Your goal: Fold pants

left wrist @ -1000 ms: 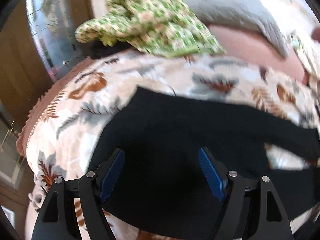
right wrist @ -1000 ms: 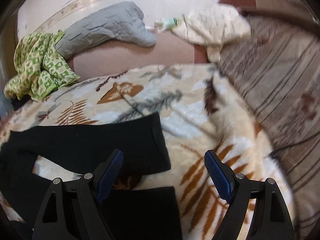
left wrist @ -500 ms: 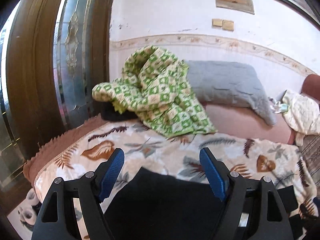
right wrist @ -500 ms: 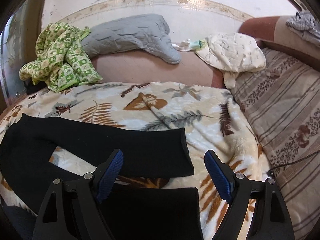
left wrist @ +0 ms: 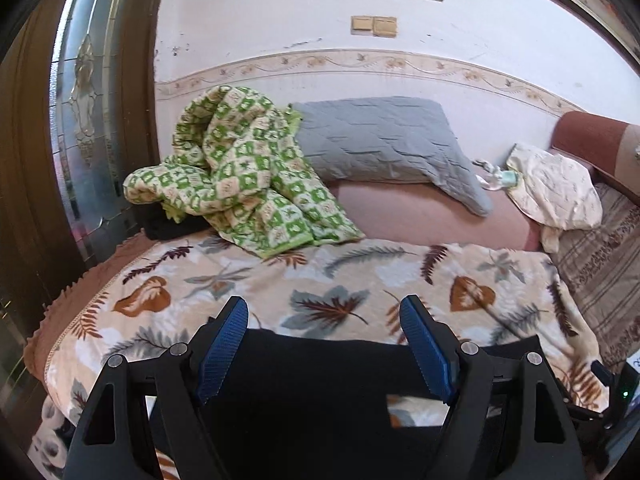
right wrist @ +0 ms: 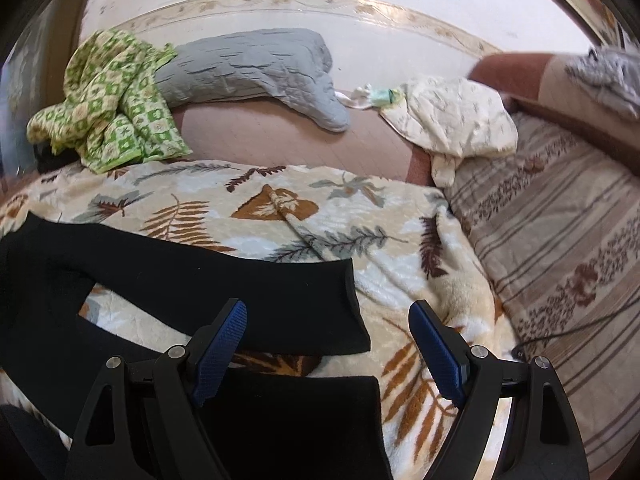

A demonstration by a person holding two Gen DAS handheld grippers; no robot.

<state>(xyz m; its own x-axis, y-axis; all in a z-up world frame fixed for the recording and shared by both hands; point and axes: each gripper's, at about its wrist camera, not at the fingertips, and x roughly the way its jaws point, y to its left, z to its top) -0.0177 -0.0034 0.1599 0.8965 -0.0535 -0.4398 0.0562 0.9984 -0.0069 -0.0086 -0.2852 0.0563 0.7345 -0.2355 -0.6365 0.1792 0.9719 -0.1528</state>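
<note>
Black pants (right wrist: 224, 280) lie spread flat on a leaf-patterned blanket (right wrist: 320, 216), the two legs apart and reaching right, with a strip of blanket showing between them. My right gripper (right wrist: 326, 320) hovers open above the leg ends, nothing between its blue pads (right wrist: 218, 348). In the left wrist view the waist end of the pants (left wrist: 320, 392) fills the bottom of the picture. My left gripper (left wrist: 324, 316) is open above it, raised off the cloth and holding nothing.
A green checked blanket (left wrist: 240, 172) is heaped at the back left beside a grey pillow (left wrist: 380, 140). A cream cloth (right wrist: 452, 116) lies at the back right. A striped cover (right wrist: 560, 248) lies right of the blanket. A wooden door (left wrist: 80, 120) stands left.
The left gripper rose and tipped up from close over the pants, so the wall and pillow came into view. The right gripper lifted slightly and then held still. Both stayed open.
</note>
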